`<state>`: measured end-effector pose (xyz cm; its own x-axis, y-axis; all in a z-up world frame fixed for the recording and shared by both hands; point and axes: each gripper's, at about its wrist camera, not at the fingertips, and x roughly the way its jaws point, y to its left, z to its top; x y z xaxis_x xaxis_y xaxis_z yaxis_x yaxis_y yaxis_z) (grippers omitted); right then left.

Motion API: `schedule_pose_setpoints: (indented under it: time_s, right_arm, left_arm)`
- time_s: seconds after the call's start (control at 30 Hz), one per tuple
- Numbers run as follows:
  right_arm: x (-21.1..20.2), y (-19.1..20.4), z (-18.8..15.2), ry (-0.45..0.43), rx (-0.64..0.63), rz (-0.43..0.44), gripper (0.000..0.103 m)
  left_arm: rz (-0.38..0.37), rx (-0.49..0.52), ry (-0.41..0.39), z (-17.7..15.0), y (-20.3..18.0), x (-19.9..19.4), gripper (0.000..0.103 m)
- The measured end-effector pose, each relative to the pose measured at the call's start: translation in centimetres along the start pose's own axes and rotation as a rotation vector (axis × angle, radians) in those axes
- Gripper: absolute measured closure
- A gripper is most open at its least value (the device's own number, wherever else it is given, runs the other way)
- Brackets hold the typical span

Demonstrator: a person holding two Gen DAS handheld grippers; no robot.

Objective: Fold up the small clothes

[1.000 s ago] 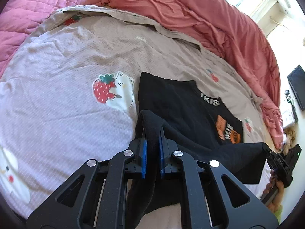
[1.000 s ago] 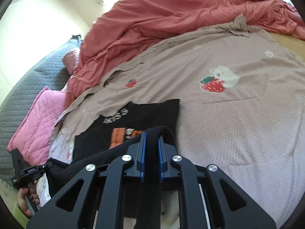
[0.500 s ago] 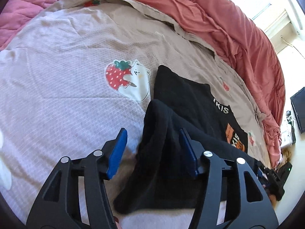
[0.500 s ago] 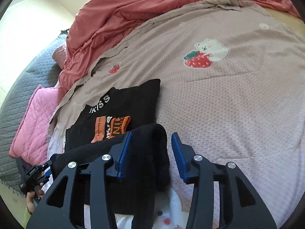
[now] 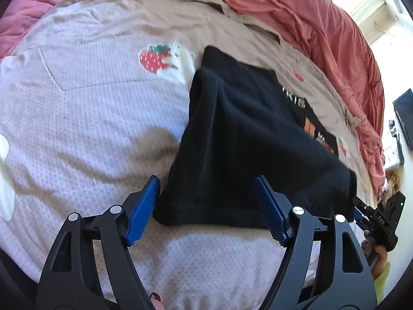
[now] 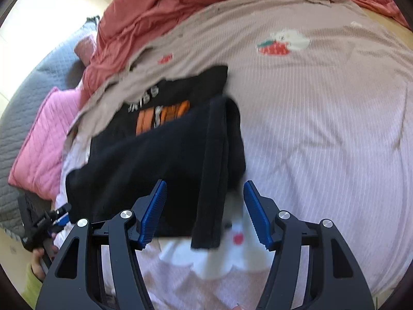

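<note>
A small black T-shirt with an orange and white print lies on the bed, its lower half folded up over the front; it also shows in the right wrist view. My left gripper is open and empty, just short of the fold's near edge. My right gripper is open and empty at the shirt's other end, with a loose black edge hanging between the jaws. Each gripper shows small in the other's view: the right one and the left one.
The shirt lies on a pinkish-beige sheet with strawberry-and-bear prints. A crumpled red duvet lies behind it. A pink quilted pillow and grey quilt lie at the side. A dark screen hangs on the wall.
Both grippers were shut on the shirt's hem and carried it forward over the shirt. They then opened, let the cloth drop, and have drawn back a little.
</note>
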<state>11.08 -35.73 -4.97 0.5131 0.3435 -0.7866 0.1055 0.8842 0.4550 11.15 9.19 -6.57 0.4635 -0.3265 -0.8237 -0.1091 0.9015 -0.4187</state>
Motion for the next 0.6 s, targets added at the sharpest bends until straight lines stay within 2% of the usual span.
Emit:
schedule_pose_setpoints:
  time_s: [0.2, 0.27, 0.3, 0.33, 0.37, 0.4, 0.43, 0.6]
  right_arm:
    - [1.5, -0.3, -1.2, 0.085, 0.05, 0.03, 0.044]
    - [1.8, -0.5, -1.3, 0.103, 0.06, 0.034, 0.059]
    - [2.0, -0.5, -1.3, 0.114, 0.062, 0.048, 0.073]
    - [2.1, -0.4, -1.4, 0.122, 0.059, 0.074, 0.083]
    - [2.1, -0.2, -1.3, 0.121, 0.05, 0.094, 0.085]
    - [2.0, -0.1, -1.2, 0.114, 0.037, 0.106, 0.085]
    - [1.9, 0.2, -1.0, 0.103, 0.022, 0.122, 0.088]
    - [0.7, 0.5, 0.3, 0.006, -0.003, 0.2, 0.09]
  left_arm:
    - [-0.008, 0.011, 0.018, -0.4, 0.0, 0.4, 0.037]
    - [-0.009, 0.012, 0.023, -0.4, 0.1, 0.4, 0.039]
    - [-0.008, 0.009, 0.028, -0.4, 0.2, 0.5, 0.047]
    - [-0.003, 0.009, 0.032, -0.4, 0.2, 0.7, 0.057]
    - [0.007, 0.013, 0.035, -0.4, 0.2, 0.8, 0.066]
    - [0.019, 0.024, 0.041, -0.4, 0.1, 0.9, 0.094]
    - [0.021, 0.03, 0.042, -0.5, 0.0, 0.8, 0.099]
    - [-0.04, 0.023, 0.0, 0.5, -0.7, -0.7, 0.1]
